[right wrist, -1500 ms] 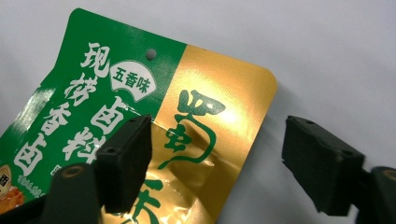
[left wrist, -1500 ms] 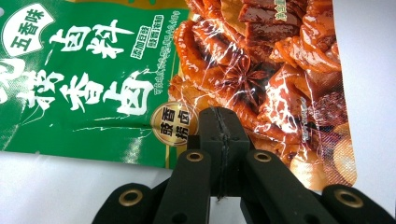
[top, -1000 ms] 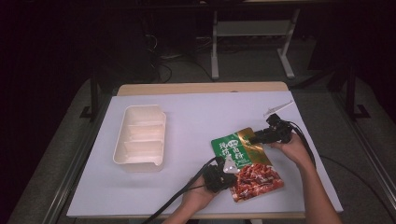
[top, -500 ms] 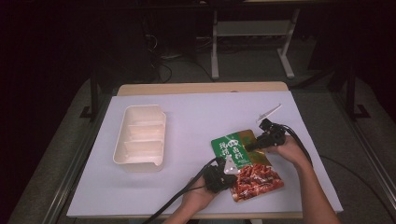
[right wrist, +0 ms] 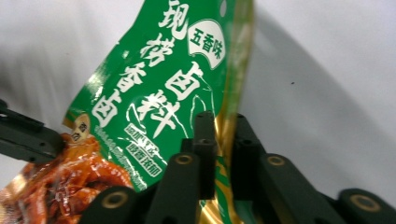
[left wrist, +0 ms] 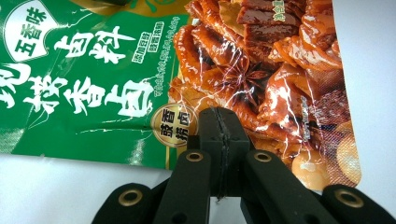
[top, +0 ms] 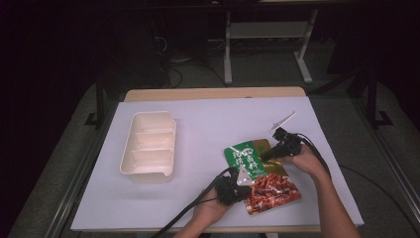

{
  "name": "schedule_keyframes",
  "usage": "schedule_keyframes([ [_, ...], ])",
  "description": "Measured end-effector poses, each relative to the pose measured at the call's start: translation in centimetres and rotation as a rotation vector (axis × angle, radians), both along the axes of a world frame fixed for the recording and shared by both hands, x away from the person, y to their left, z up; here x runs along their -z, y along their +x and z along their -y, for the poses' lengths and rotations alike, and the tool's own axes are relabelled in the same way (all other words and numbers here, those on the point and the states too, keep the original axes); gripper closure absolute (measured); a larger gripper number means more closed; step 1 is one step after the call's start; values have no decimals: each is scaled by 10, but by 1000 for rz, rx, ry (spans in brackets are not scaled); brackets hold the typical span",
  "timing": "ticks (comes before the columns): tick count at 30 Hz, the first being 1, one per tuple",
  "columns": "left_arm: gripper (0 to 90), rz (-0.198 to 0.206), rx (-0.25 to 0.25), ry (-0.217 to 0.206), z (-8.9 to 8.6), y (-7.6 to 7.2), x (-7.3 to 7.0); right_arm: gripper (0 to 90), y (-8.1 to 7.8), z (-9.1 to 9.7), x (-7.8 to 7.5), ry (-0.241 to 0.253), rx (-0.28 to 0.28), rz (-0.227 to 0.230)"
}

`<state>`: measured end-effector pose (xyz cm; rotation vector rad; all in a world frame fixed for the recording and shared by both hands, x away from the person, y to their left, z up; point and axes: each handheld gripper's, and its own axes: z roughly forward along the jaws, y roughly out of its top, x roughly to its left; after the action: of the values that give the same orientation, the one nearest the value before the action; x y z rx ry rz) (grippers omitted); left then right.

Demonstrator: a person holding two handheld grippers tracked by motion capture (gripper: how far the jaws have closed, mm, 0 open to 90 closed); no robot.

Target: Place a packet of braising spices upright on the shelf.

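White-covered bench (top: 198,208) in a dark room. Left gripper (top: 241,186) clamps the seasoning pouch (top: 260,176); right gripper (top: 270,153), jaws just closing, pinches its edge.

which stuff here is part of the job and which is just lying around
In use:
- green and red printed foil sauce pouch
- left hand-held gripper, shut on it
- right hand-held gripper, closing on its edge

Lying about:
- cream plastic compartment tray
- small white strip

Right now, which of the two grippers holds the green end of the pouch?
The right gripper: its jaws clamp the pouch's green end by the gold edge. The left gripper grips the lower long edge.
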<state>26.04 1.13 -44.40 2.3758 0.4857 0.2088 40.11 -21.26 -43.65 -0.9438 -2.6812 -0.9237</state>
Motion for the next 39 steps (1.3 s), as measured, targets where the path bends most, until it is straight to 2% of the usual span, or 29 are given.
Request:
schedule_keyframes([
  [3,884,7,-3,-9,-2,0,1,893,-1,0,-3,-10,10,10],
  [5,851,-4,5,-21,-4,1,-1,895,-2,1,-6,-7,17,18],
  [8,833,-4,3,-63,-8,0,-6,896,-5,5,-13,27,31,27],
  [9,827,-1,0,-80,-10,-1,-8,896,-7,6,-16,38,26,43],
  [11,810,1,3,-98,-14,-2,-11,896,-11,8,-24,70,29,57],
  [13,791,7,8,-109,-18,-4,-15,896,-14,9,-32,74,27,68],
  [19,671,62,4,-176,-34,-13,-24,897,-25,8,-53,96,33,119],
  [22,641,90,19,-170,-42,-18,-26,897,-30,8,-63,131,39,139],
  [28,603,96,20,-157,-56,-24,-28,897,-42,4,-87,154,18,203],
  [30,597,100,14,-170,-60,-25,-28,897,-45,2,-95,146,12,225],
  [35,579,108,10,-172,-66,-29,-30,897,-54,1,-116,165,8,271],
  [36,578,108,10,-172,-66,-29,-30,897,-54,1,-116,165,8,271],
  [37,577,108,8,-175,-67,-30,-31,897,-58,3,-125,186,10,294],
  [39,574,110,13,-169,-69,-30,-32,897,-61,3,-131,202,14,305],
])
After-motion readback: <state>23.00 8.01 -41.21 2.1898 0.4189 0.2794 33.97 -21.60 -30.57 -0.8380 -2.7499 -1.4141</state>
